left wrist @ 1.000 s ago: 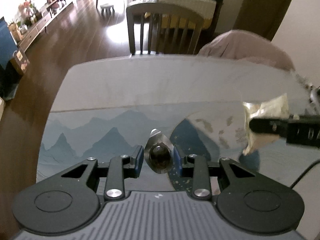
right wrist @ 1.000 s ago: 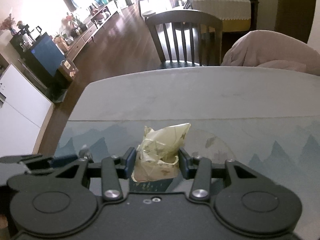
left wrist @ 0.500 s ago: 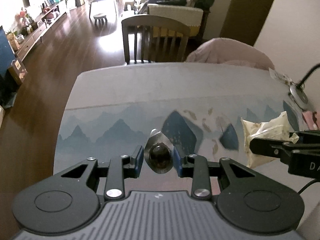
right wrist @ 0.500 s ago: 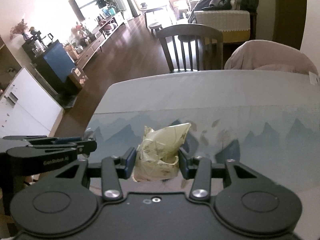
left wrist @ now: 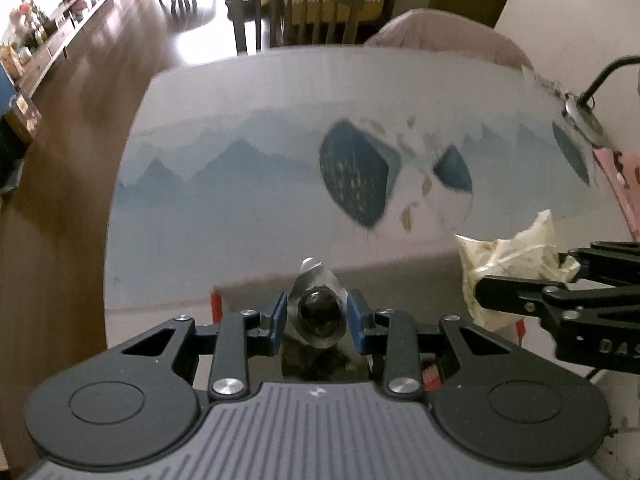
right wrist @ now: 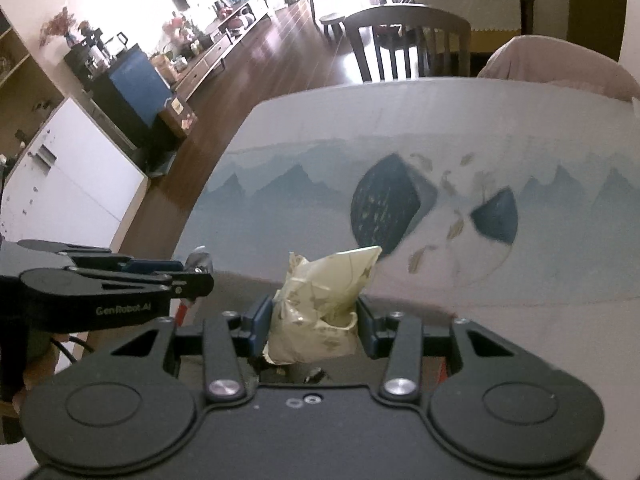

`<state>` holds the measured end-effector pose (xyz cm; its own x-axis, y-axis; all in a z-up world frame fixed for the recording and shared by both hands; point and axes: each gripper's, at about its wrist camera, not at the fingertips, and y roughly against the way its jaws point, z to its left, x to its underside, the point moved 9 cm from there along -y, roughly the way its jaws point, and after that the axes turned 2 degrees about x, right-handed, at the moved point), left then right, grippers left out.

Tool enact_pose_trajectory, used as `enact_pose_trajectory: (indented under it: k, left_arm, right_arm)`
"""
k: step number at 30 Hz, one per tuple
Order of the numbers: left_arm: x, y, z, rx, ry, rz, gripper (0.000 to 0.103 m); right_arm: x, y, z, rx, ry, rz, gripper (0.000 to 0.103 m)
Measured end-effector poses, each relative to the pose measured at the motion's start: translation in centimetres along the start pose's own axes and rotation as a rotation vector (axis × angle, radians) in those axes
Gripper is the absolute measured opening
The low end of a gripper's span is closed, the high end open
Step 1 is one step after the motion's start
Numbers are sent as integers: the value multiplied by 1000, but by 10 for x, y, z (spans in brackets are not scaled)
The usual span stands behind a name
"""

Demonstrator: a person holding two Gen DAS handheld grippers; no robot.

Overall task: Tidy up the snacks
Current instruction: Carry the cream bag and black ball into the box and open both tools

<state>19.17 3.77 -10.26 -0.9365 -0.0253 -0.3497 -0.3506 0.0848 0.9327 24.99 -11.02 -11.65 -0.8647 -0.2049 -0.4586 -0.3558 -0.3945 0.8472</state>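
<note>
My left gripper (left wrist: 318, 316) is shut on a small clear-wrapped dark candy (left wrist: 318, 312), held above the near edge of the table. My right gripper (right wrist: 312, 320) is shut on a crumpled cream snack packet (right wrist: 320, 304). In the left wrist view the right gripper (left wrist: 520, 280) and its packet (left wrist: 508, 256) sit to the right, at about the same height. In the right wrist view the left gripper (right wrist: 192, 276) shows at the left. Below both grippers lies a dark-walled box opening (left wrist: 400, 276), only partly seen.
The table carries a mat printed with blue mountains (left wrist: 260, 184). A lamp base with a black cable (left wrist: 582, 116) and a pink item (left wrist: 620, 176) lie at the far right. A wooden chair (left wrist: 296, 12) and a pink covered seat (left wrist: 444, 36) stand behind the table.
Both grippers have pulled back toward me and risen, each still holding its snack. More of the table shows, and a dark box edge has come into view beneath them.
</note>
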Motion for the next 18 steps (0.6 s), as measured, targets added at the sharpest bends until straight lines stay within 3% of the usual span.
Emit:
enact_pose_trajectory:
  k: [8, 18]
  left_arm:
    - [49, -35, -2, -15, 2, 87, 32]
    - [69, -73, -11, -63, -18, 151, 32]
  right_arm:
    - [42, -41, -1, 23, -11, 82, 44]
    - [62, -73, -23, 53, -99, 135, 44]
